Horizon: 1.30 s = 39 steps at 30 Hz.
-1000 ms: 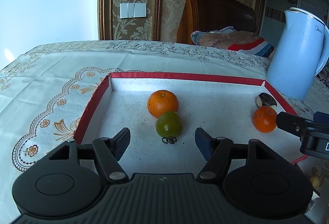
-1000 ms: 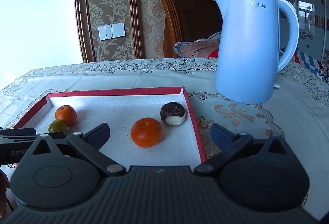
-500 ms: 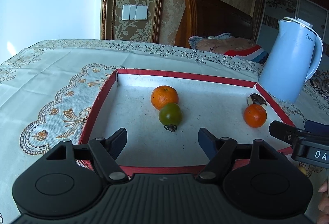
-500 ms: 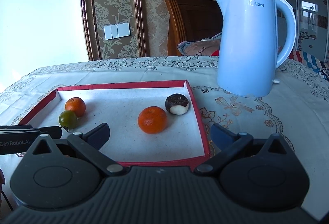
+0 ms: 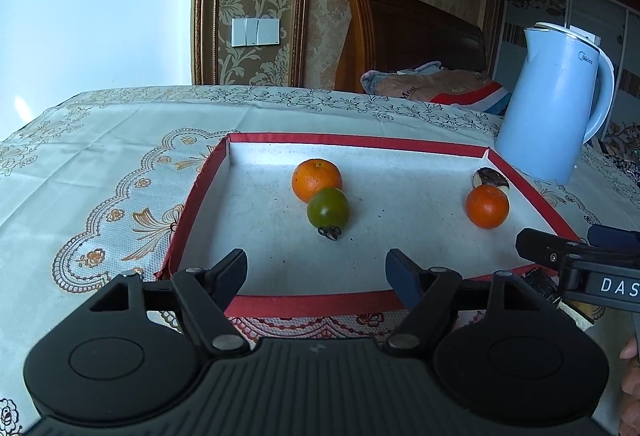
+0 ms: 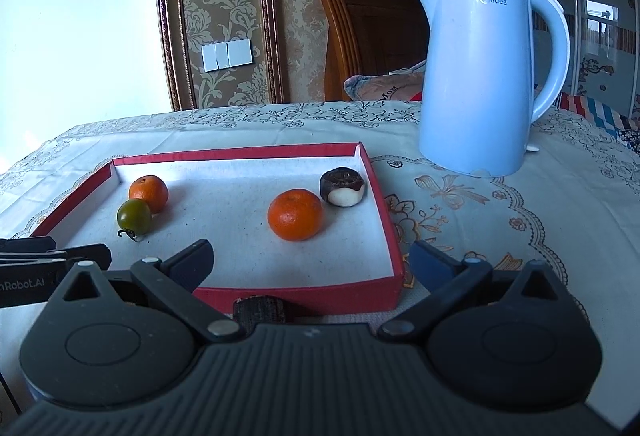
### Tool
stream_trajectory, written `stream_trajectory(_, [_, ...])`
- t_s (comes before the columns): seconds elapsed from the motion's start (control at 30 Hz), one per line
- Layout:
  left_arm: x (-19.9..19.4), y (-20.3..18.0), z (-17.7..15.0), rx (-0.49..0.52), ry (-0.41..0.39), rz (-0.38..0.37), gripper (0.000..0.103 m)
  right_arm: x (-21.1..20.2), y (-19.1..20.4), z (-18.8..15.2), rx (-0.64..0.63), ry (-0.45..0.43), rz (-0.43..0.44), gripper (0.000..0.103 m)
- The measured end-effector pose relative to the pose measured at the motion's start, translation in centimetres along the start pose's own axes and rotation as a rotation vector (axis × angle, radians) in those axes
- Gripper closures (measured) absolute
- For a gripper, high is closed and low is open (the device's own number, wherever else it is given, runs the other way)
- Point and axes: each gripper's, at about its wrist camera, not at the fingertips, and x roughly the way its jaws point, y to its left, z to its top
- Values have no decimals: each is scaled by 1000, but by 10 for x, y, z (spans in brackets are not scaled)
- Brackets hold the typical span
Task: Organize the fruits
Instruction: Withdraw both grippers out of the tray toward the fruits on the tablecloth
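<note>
A red-rimmed white tray (image 5: 304, 303) (image 6: 296, 295) holds two oranges, a green tomato and a dark half-peeled fruit. One orange (image 5: 317, 179) (image 6: 148, 193) touches the green tomato (image 5: 328, 207) (image 6: 134, 215). The other orange (image 5: 487, 206) (image 6: 295, 214) lies beside the dark fruit (image 5: 491, 178) (image 6: 343, 186) near the tray's right wall. My left gripper (image 5: 316, 272) is open and empty at the tray's front edge. My right gripper (image 6: 312, 262) is open and empty over the tray's front right corner. A dark ribbed object (image 6: 260, 310) lies on the cloth in front of the tray.
A light blue kettle (image 5: 554, 104) (image 6: 486, 76) stands on the patterned tablecloth (image 5: 100, 164) right of the tray. A wooden chair back (image 6: 372, 44) and a pillow are behind the table. The right gripper shows at the right of the left wrist view (image 5: 576, 264).
Both grippers have pulled back and up from the tray, so its front edge now shows. The fruits have not moved. Both grippers stay open.
</note>
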Motion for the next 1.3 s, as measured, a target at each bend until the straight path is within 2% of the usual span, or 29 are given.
stream_trajectory(0.27, [-22, -2, -12, 46, -58, -6, 20, -12, -7, -11, 34, 4, 18, 0])
stream_trajectory(0.57, [-24, -1, -15, 43, -52, -21, 20, -12, -9, -15, 50, 17, 4, 0])
stream_trajectory(1.3, [-21, 8, -19, -5, 29, -97, 20, -17, -11, -18, 53, 21, -5, 0])
